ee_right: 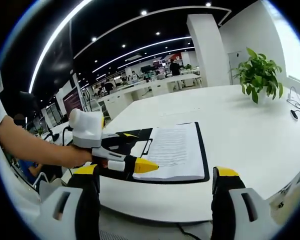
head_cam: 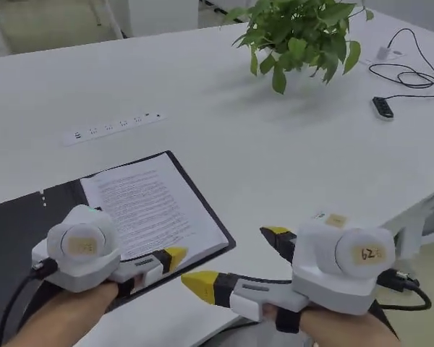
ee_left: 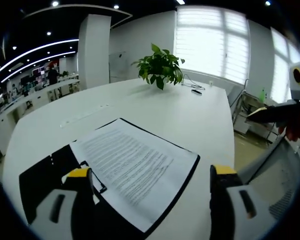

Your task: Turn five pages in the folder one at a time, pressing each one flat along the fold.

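Observation:
An open black folder (head_cam: 14, 220) lies on the white table at the near left, with a printed page (head_cam: 155, 206) on its right half. My left gripper (head_cam: 166, 260) hovers over the folder's near edge, open, one yellow tip by the page's lower corner. In the left gripper view its jaws (ee_left: 151, 172) stand wide apart over the page (ee_left: 132, 162). My right gripper (head_cam: 239, 259) is open beside the folder's near right corner, holding nothing. From the right gripper view (ee_right: 155, 171) I see the page (ee_right: 175, 147) and the left gripper (ee_right: 140, 165) ahead.
A potted plant (head_cam: 296, 32) stands at the far side. A white power strip (head_cam: 112, 126) lies behind the folder. A black cable and a small dark device (head_cam: 382, 107) sit at the far right. The table's front edge (head_cam: 412, 206) runs close by my right gripper.

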